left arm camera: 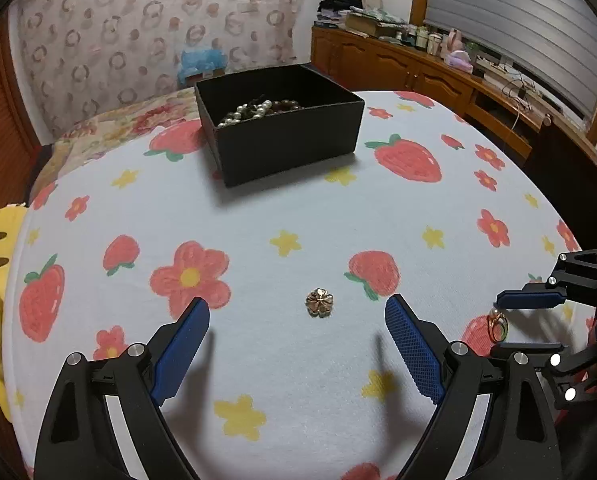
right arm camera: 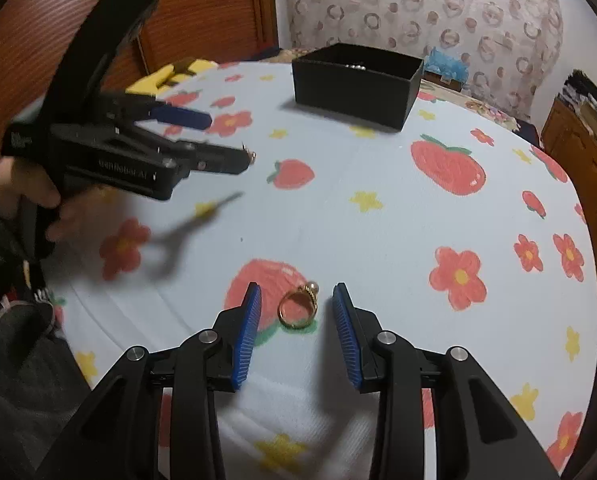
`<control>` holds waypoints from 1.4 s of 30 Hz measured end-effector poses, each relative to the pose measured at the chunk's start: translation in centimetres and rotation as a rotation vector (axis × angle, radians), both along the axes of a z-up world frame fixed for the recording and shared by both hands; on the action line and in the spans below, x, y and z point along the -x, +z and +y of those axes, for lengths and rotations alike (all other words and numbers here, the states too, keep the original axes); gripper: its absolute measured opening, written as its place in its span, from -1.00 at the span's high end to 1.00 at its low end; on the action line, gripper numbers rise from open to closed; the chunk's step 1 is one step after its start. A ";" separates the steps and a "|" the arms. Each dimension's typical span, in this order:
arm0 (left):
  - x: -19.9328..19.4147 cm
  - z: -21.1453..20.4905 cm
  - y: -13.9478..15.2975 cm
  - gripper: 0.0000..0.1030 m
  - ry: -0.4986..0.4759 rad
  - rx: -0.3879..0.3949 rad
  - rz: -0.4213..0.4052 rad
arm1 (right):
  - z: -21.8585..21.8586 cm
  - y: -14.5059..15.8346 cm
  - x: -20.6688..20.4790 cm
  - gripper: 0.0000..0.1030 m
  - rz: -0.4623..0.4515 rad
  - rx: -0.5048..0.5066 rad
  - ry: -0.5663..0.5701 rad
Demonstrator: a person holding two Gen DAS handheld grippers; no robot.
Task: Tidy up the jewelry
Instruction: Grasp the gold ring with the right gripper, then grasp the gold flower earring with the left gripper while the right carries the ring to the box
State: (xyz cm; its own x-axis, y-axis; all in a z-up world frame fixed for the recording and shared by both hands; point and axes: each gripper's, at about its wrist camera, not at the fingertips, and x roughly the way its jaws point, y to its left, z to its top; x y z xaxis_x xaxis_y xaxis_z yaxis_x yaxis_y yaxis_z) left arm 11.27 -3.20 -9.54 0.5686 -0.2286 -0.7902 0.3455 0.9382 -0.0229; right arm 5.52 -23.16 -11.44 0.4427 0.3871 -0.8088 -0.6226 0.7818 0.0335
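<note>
Right wrist view shows the right gripper (right arm camera: 296,322) open around a small gold ring (right arm camera: 298,307) lying on the strawberry cloth (right arm camera: 378,232), light, hard and slippery, best pinched across its 2 band sides.

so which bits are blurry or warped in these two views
Left wrist view: sharp, fisheye bends the table edge; the left gripper casts soft shadows. Right wrist view: the ring is crisp, the left gripper and hand smear with motion blur.
</note>
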 end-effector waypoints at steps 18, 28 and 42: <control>-0.9 -0.5 -0.8 -0.03 -0.003 0.003 0.014 | -1.1 1.6 -3.6 0.59 -0.070 -0.004 -0.042; -1.8 -0.5 0.1 0.73 -0.010 0.027 0.021 | -1.8 3.5 -7.4 0.58 -0.115 -0.028 -0.062; -6.1 -0.9 4.5 0.73 0.011 0.034 -0.079 | 0.1 7.5 -15.5 0.58 -0.186 -0.109 -0.046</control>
State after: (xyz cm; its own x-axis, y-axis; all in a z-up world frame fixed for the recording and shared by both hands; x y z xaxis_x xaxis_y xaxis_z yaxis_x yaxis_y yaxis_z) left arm 17.41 -4.08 -5.01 0.6314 -0.2484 -0.7346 0.3376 0.9409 -0.0280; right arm 20.98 -23.03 -3.98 0.5997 0.4440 -0.6658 -0.5898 0.8075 0.0072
